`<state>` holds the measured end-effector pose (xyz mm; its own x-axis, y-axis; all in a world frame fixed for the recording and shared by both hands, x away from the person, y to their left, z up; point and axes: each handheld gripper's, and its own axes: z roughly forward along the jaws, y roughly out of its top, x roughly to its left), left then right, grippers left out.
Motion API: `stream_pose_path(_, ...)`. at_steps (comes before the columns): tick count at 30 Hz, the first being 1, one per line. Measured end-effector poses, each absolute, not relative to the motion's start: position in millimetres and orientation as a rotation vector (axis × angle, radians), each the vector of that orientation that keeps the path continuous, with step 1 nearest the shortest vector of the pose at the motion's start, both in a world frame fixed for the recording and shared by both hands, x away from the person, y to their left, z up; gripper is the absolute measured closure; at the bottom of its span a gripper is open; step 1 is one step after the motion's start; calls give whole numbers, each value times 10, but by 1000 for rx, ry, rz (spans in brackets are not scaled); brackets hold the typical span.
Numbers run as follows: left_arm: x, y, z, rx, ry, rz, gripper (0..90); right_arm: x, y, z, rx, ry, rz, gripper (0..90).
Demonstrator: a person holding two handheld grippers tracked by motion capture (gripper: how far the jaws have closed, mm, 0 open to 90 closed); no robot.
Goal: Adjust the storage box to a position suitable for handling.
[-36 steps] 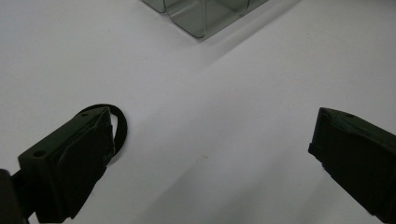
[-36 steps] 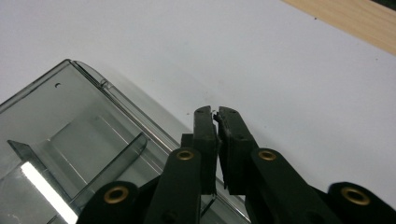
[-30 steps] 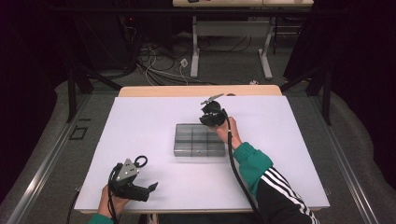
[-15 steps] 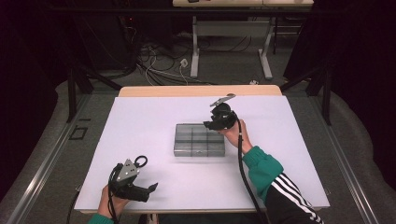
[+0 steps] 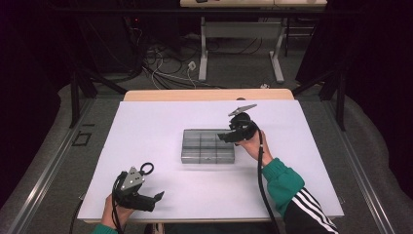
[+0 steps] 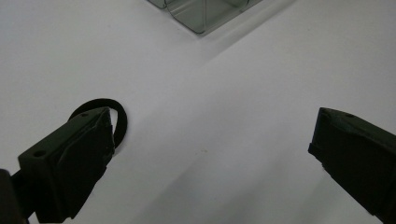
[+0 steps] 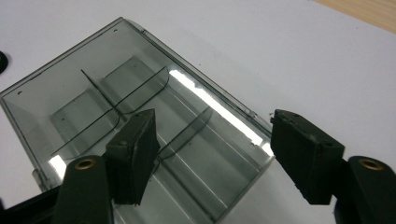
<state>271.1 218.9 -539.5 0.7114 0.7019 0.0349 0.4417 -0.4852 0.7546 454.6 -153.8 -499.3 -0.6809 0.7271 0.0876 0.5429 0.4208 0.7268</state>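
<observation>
A clear grey plastic box (image 5: 208,146) with several compartments lies in the middle of the white table. My right gripper (image 5: 225,137) hovers at its right end. In the right gripper view the jaws (image 7: 212,140) stand apart over the box (image 7: 116,98), one above the lid and one past its edge. They have just been opening and the pads press on nothing. My left gripper (image 5: 155,199) rests near the front left edge, wide open (image 6: 212,126) and empty. A black ring (image 5: 146,168) lies just beside it, partly behind one jaw (image 6: 119,119).
The white sheet (image 5: 311,161) covers the table, with a strip of bare wood (image 5: 209,94) along the far edge. Beyond it, cables (image 5: 165,63) and a desk frame (image 5: 241,34) stand on the dark floor. A corner of the box (image 6: 201,16) shows ahead of the left gripper.
My right gripper has moved right and a little nearer, from the box's far side to its right end, and its jaws have opened. The left gripper and the ring have stayed put.
</observation>
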Motion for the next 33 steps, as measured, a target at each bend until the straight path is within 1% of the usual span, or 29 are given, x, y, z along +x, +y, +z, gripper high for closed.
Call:
stream_pose_path(7, 2714, 2183, -5399, 2157, 867, 435, 0, 4452, -1695, -5019, 1114, 2455, 1125, 236)
stream_pose_path(17, 2724, 2173, -5397, 2164, 861, 431, 0, 4284, -1897, -5058, 1129, 2471, 1111, 173)
stream_pose_path(27, 2736, 2163, -5400, 2171, 850, 435, 0, 4121, -2093, -5132, 1137, 2503, 1117, 152)
stream_pose_path(33, 2734, 2160, -5397, 2169, 851, 433, 0, 4048, -2135, -5204, 1150, 2516, 1113, 109)
